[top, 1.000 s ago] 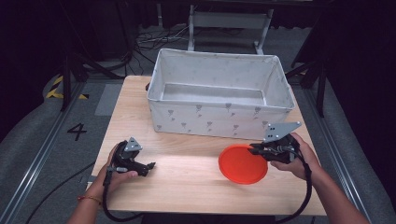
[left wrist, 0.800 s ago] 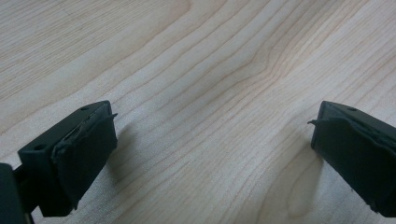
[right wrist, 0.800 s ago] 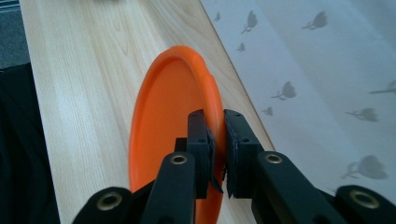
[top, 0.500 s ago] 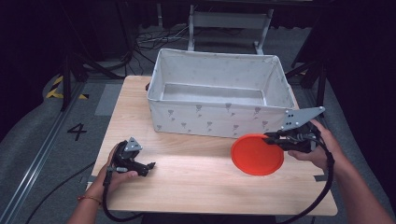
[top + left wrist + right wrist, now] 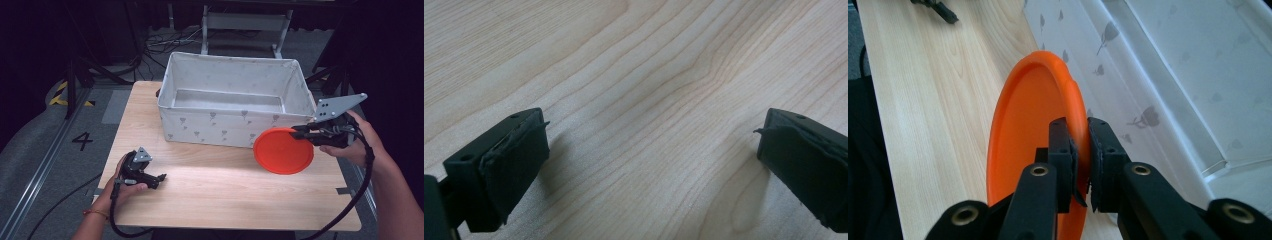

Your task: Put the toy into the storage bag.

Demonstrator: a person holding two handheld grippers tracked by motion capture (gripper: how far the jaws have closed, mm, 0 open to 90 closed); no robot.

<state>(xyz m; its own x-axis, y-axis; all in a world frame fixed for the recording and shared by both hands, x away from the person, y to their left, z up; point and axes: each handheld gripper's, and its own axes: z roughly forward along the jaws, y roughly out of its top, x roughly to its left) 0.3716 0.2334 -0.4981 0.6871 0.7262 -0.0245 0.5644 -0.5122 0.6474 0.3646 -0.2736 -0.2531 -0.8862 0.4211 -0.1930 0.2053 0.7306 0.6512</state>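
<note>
From the high view, the right claw (image 5: 300,133) pinches an orange plate (image 5: 283,151) by its rim, holding it clear of the tabletop (image 5: 225,195) and just in front of the bin (image 5: 231,102), at the bin's near right corner. The plate hangs tilted, nearly on edge, likely because a rim grip leaves its weight hanging below the claw; that attitude should also let it clear the bin's front wall. The bin sits open and looks empty, so it reads as the plate's destination. The left claw (image 5: 159,178) rests on the tabletop well away from the bin's near left corner, out of the way and idle.

In the left gripper view, the left claw (image 5: 651,150) stands spread wide with nothing between its pads, just above bare wood.

In the right gripper view, the right claw (image 5: 1081,150) is pressed together on the plate (image 5: 1028,130), one pad on each face of the rim. The bin (image 5: 1168,75) wall runs right beside the plate; whether plate and cloth touch I cannot tell from this angle.
</note>
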